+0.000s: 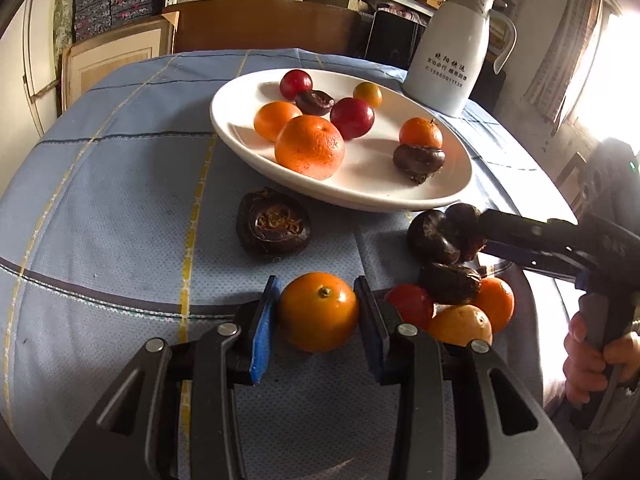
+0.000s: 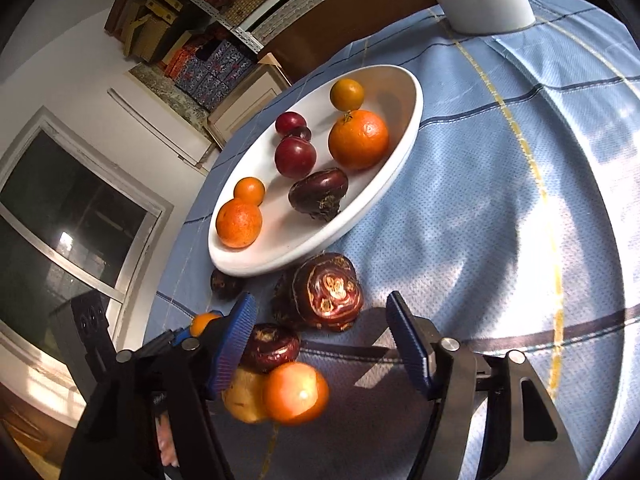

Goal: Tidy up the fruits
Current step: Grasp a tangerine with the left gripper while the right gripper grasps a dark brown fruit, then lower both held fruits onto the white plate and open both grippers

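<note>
Fruits sit in two groups on our blue checked tablecloth [image 1: 120,208]: some in the white oval ceramic plate [image 1: 452,196], the rest loose on the cloth in front of it. In the plate we count seven pieces — a large orange mandarin [image 1: 310,147], two smaller orange ones, two round red plums, a small yellowish citrus at the far side, and dark brown water chestnuts, one of them touching a small mandarin near the rim. So a good share is in already, by our reckoning. Our left gripper [image 1: 318,312] is clenched on a small smooth orange kumquat-like fruit [image 1: 318,311], blue pads pressing both sides, low over the cloth. Our right gripper [image 2: 320,336] has its jaws around a glossy dark brown water chestnut [image 2: 328,292], but the pads stand clear of it on both sides in the right wrist view — not yet a grip. Beside it lies a loose cluster [image 1: 460,304]: another chestnut, a red fruit and two orange ones, touching each other. One more flat dark chestnut [image 1: 273,222] lies alone just before the plate. Left to do, as we judge it: carry over the two fruits in hand, then the cluster and the lone chestnut. A white insulated jug [image 1: 456,48] stands behind the plate.
</note>
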A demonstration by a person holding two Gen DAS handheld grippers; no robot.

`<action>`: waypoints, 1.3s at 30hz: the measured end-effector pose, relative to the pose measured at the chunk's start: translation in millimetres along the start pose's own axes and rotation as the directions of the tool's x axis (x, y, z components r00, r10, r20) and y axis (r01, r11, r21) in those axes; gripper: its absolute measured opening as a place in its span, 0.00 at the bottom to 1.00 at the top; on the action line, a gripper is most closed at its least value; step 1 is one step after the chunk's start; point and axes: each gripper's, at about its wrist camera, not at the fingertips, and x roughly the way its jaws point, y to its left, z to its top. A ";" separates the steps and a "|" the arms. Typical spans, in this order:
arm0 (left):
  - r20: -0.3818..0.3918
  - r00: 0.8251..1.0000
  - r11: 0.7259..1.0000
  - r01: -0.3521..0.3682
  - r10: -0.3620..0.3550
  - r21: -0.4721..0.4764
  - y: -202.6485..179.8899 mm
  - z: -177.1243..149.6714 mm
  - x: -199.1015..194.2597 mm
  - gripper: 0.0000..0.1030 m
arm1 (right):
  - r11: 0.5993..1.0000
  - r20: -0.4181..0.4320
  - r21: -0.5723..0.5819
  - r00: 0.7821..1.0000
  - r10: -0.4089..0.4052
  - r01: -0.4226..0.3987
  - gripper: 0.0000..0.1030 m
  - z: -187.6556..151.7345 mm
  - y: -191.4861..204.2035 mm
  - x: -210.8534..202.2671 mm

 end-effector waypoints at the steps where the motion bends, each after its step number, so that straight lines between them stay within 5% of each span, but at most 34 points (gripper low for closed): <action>1: 0.000 1.000 1.000 0.000 0.000 0.000 0.0 0.0 0.1 0.36 | 1.000 -0.004 0.004 1.000 0.007 -0.007 0.51 0.4 -1.0 2.3; 6: 0.001 1.000 1.000 0.009 -0.009 -0.007 1.3 0.3 0.2 0.36 | 1.000 -0.009 0.010 1.000 0.016 -0.016 0.39 1.3 -4.1 6.0; 19: 0.106 0.994 1.000 0.012 -0.011 -0.005 -6.0 8.4 -26.0 0.35 | 0.997 0.130 -0.066 0.990 0.047 -0.039 0.38 -4.8 12.7 -40.9; 29: 0.086 0.996 0.995 0.013 -0.022 0.100 -57.7 75.1 14.8 0.35 | 1.000 0.190 -0.015 0.982 0.003 0.000 0.38 74.2 12.3 -26.2; 39: 0.020 0.999 0.995 0.032 -0.034 0.093 -52.6 83.0 53.0 0.40 | 0.987 0.152 -0.117 0.984 -0.088 0.106 0.41 109.4 32.0 32.1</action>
